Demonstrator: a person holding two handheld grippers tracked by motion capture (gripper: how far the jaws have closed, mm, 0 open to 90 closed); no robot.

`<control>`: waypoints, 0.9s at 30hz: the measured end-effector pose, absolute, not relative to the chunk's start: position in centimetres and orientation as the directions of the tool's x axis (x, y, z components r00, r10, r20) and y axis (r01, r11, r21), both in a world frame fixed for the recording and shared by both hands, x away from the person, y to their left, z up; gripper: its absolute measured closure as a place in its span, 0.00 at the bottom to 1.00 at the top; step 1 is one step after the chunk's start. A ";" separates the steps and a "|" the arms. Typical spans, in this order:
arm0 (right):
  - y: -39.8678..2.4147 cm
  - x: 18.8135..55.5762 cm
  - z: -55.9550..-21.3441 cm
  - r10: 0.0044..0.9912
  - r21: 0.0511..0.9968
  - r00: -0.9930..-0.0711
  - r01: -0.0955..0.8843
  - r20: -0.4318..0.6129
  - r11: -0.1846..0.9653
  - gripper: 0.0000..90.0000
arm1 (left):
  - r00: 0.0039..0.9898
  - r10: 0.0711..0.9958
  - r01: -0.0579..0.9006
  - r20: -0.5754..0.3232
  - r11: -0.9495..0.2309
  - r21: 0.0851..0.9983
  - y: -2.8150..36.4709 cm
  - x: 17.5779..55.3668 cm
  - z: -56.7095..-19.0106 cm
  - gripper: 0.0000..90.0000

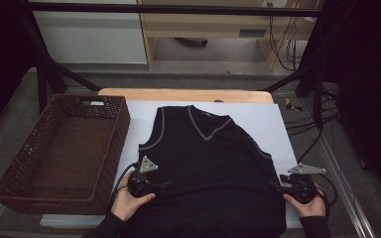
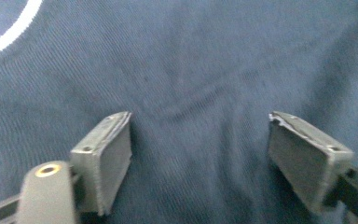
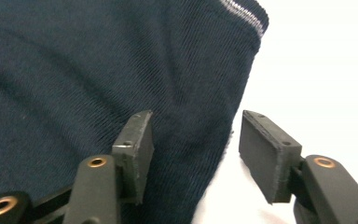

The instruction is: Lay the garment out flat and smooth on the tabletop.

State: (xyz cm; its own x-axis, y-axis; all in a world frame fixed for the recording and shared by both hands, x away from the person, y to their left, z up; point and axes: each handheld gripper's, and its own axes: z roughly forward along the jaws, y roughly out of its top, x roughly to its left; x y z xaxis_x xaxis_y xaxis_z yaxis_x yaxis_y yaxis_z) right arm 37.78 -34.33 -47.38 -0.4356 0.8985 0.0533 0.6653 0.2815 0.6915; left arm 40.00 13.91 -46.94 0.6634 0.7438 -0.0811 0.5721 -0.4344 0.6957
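Observation:
A dark sleeveless V-neck vest with grey trim lies flat on a white sheet, its neck towards the far side. My left gripper rests at the vest's lower left side, held in a hand. In the left gripper view its jaws stand open just above the dark knit, nothing pinched. My right gripper sits at the vest's lower right edge. In the right gripper view the gripper is open and straddles the vest's side edge, one jaw over cloth and one over the white sheet.
A brown woven basket stands at the left of the table, beside the vest. The wooden table edge shows beyond the sheet. Dark frame bars and cables run at the right and behind.

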 end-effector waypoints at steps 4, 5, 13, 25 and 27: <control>-34.6 37.0 -47.0 0.902 0.697 -0.429 0.664 0.059 0.270 0.54 | 0.632 0.774 0.561 -0.038 -0.423 0.711 15.2 39.2 -46.4 0.27; -34.8 36.8 -47.0 0.903 0.694 -0.424 0.668 0.061 0.267 0.54 | 0.623 0.781 0.570 -0.045 -0.413 0.711 15.5 39.1 -46.5 0.27; -34.8 35.9 -47.4 0.896 0.678 -0.436 0.683 0.079 0.272 0.58 | 0.619 0.784 0.592 -0.043 -0.431 0.680 16.3 38.4 -47.3 0.27; -33.9 35.2 -47.3 0.886 0.666 -0.452 0.693 0.105 0.275 0.75 | 0.618 0.785 0.611 -0.035 -0.453 0.649 16.7 37.5 -47.5 0.25; -33.7 35.2 -47.4 0.890 0.665 -0.443 0.696 0.103 0.270 0.81 | 0.594 0.804 0.623 -0.018 -0.447 0.642 16.7 37.3 -47.2 0.33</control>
